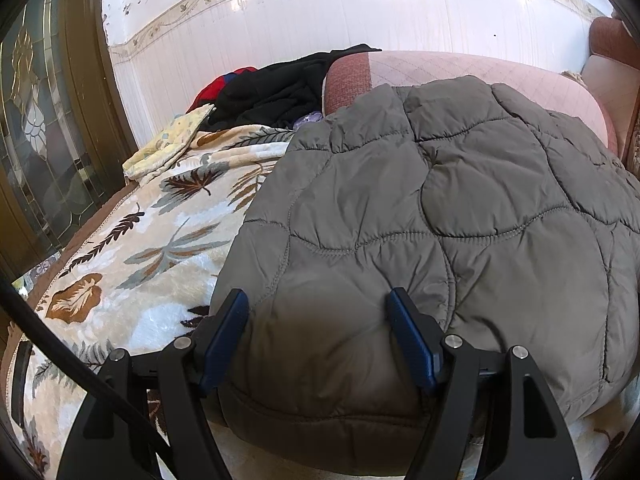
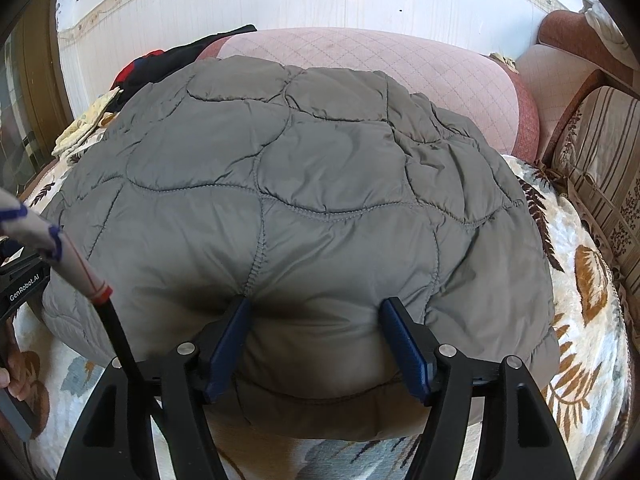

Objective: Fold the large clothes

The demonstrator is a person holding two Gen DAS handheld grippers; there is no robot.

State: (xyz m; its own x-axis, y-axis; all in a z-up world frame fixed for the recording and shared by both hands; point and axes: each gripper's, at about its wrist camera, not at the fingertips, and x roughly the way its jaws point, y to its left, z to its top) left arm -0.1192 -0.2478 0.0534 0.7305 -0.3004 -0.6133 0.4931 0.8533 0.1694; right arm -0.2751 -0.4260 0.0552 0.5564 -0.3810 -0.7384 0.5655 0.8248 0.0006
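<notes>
A grey quilted jacket (image 1: 460, 200) lies spread on the leaf-patterned blanket (image 1: 140, 260), its near hem toward me. My left gripper (image 1: 316, 296) stands with its jaws wide apart over the jacket's near left part; puffy fabric fills the gap, smooth and unpinched. In the right wrist view the same jacket (image 2: 320, 160) fills the middle. My right gripper (image 2: 316, 304) is also wide apart at the near hem, fingertips resting on the fabric, which puckers slightly by each tip. The left gripper's body (image 2: 20, 280) shows at the left edge, held by a hand (image 2: 8, 380).
A heap of black and red clothes (image 1: 272, 92) and a yellow cloth (image 1: 172, 144) lie at the far left of the bed. A pink padded cushion (image 2: 380, 56) stands behind the jacket. A glass door (image 1: 40, 120) is on the left, a striped wooden seat (image 2: 600, 160) on the right.
</notes>
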